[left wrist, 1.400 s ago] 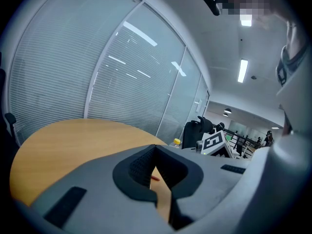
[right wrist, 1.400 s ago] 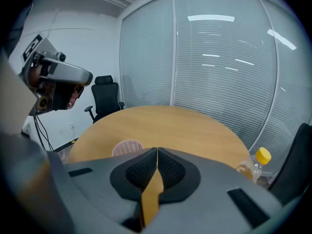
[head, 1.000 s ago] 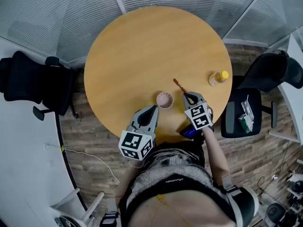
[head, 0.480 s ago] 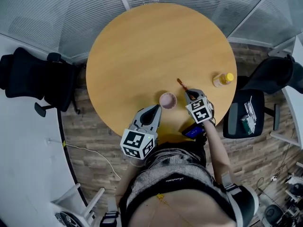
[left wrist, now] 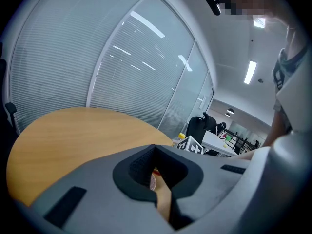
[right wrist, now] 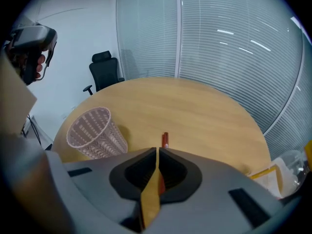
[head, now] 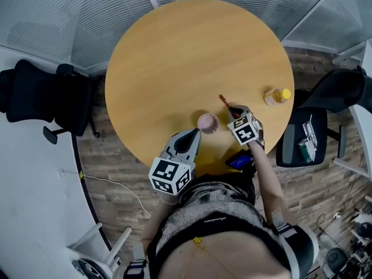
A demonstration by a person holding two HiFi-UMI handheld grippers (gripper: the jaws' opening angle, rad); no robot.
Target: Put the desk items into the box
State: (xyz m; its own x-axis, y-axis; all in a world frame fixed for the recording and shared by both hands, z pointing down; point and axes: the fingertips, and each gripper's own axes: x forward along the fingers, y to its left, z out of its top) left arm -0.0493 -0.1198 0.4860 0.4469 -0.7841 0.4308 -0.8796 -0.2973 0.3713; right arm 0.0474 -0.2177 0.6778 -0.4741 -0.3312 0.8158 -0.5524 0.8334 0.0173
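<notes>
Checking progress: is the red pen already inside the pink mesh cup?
No, the red pen lies on the round wooden table, apart from the pink mesh cup.

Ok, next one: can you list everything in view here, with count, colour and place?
table: one, round, light wood, centre.
mesh cup: one, pink, upright on the table near its near edge.
pen: one, red, lying on the table to the right of the cup.
bottle: one, clear with a yellow cap, at the table's right edge.
office chairs: two, black, one left of the table, one right with small items on its seat.
left hand-held gripper: one, grey, jaws together, just left of the cup.
right hand-held gripper: one, grey, jaws together, tips at the pen's near end.
</notes>
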